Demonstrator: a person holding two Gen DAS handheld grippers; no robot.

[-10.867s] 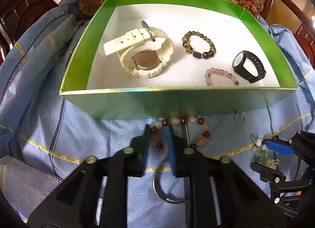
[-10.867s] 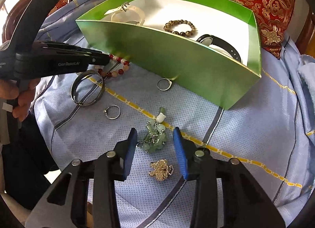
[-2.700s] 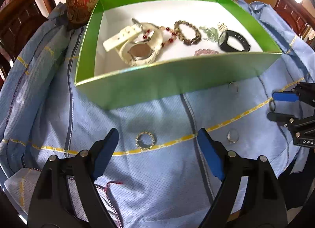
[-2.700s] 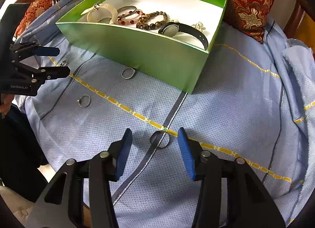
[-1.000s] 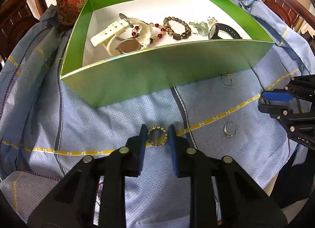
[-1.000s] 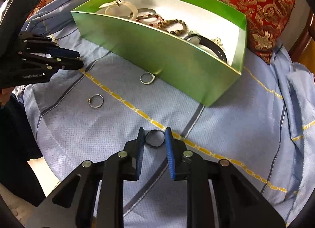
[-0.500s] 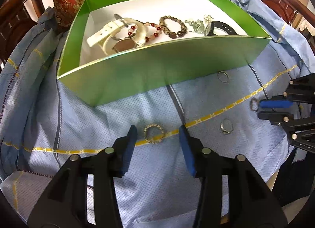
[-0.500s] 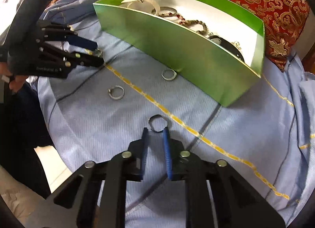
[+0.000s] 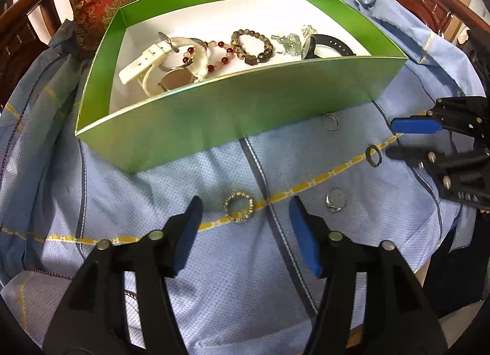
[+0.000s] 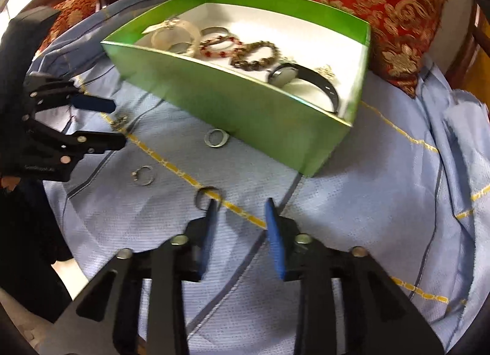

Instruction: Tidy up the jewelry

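My left gripper [image 9: 245, 226] is opening, empty; the beaded ring [image 9: 239, 206] lies flat between its tips, lower centre frame.

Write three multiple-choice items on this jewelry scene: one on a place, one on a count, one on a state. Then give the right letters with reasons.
1. Where does the beaded gold ring lie?
A. in the green box
B. on the blue cloth in front of the box
C. on the red cushion

2. How many rings lie on the cloth outside the box?
A. two
B. four
C. six

3. How is the left gripper?
A. jaws apart, gripping nothing
B. clamped on a watch
C. clamped on a bracelet

Answers:
1 B: it rests on the blue cloth, short of the green box.
2 B: gold ring, plain ring, dark ring, stone-set ring.
3 A: its jaws are opening either side of the gold ring, pads clear.
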